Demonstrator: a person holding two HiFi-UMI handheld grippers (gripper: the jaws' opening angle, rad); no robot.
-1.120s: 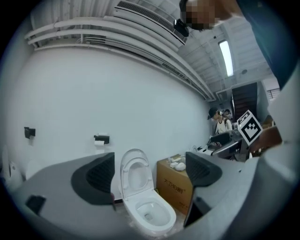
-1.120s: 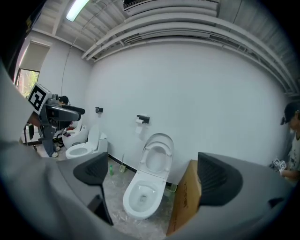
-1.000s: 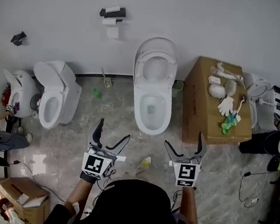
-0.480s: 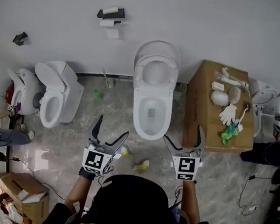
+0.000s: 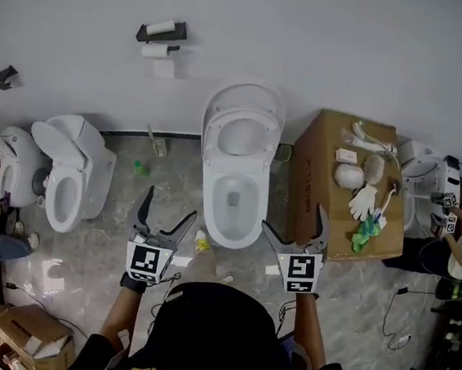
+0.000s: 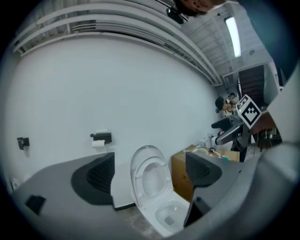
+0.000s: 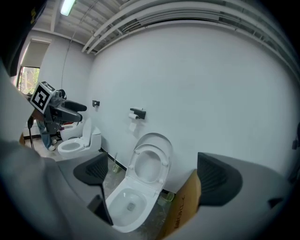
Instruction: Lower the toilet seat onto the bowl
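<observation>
A white wall (image 5: 351,53) is seen filling the top of the head view, with grey marbled floor (image 5: 98,236) spread below it. Dead centre, at twelve o'clock from the person, the toilet (image 5: 233,201) is found, its bowl uncovered and facing the camera. A brown box (image 5: 326,182) is parked just beside it at two o'clock, and a pale glove (image 5: 363,200) and other small items are laid on its top. Over at ten o'clock, well apart, a second toilet (image 5: 68,175) is set against the same wall.

Now the seat (image 5: 213,133): it is stood upright, leaned back against the raised lid at the wall, clear of the bowl rim. In both gripper views the seat ring is framed between the jaws from a distance, with nothing touched.

The left gripper (image 5: 173,199) is held at seven o'clock from the bowl, jaws spread wide and nothing caught between them. The right gripper (image 5: 292,214) is held at five o'clock, likewise released and empty. Both are kept short of the bowl's front edge.

High on the wall at eleven o'clock, a paper holder (image 5: 161,31) is mounted.
</observation>
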